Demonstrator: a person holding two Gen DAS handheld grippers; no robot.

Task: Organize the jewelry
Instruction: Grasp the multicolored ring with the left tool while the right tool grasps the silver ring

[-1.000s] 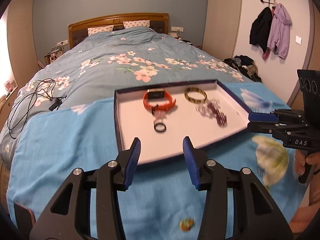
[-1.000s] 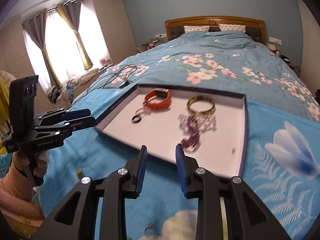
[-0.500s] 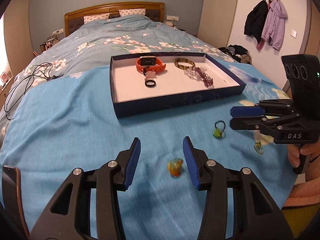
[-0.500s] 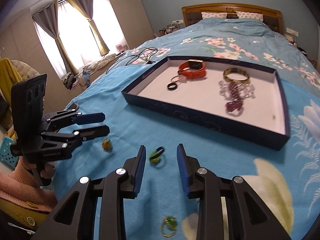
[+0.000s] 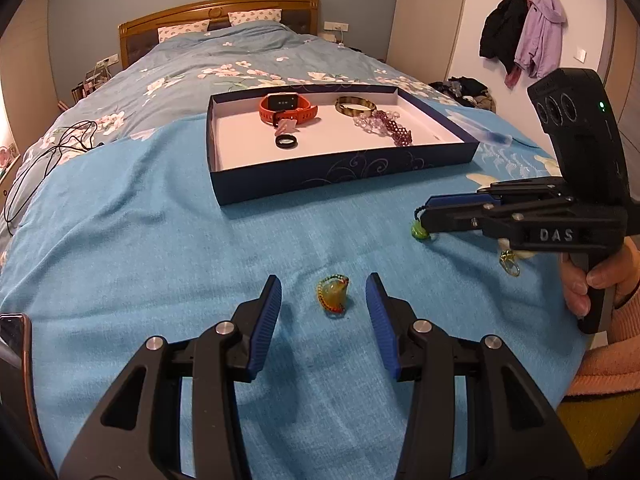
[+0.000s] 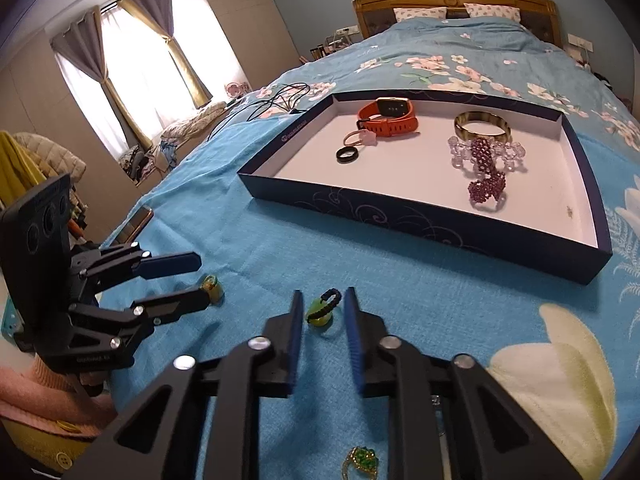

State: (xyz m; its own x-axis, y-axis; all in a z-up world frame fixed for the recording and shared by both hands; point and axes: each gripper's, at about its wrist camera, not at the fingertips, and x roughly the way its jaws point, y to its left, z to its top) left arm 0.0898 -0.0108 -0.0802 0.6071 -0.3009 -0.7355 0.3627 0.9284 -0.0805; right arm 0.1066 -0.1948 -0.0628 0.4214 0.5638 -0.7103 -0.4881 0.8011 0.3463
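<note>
The left gripper (image 5: pixel 323 300) is low over a blue blanket (image 5: pixel 140 248), and its jaws are apart. A small yellow ring (image 5: pixel 333 293) lies between them, and nothing touches it. On the right, a hand (image 5: pixel 588 284) holds the right gripper (image 5: pixel 424 216). Its jaws have just been closing around a little green ring (image 5: pixel 419 232). Further back sits a dark blue tray (image 5: pixel 340 172) with an orange watch (image 5: pixel 287 107), a black ring (image 5: pixel 286 142) and purple beads (image 5: pixel 394 130) inside.
</note>
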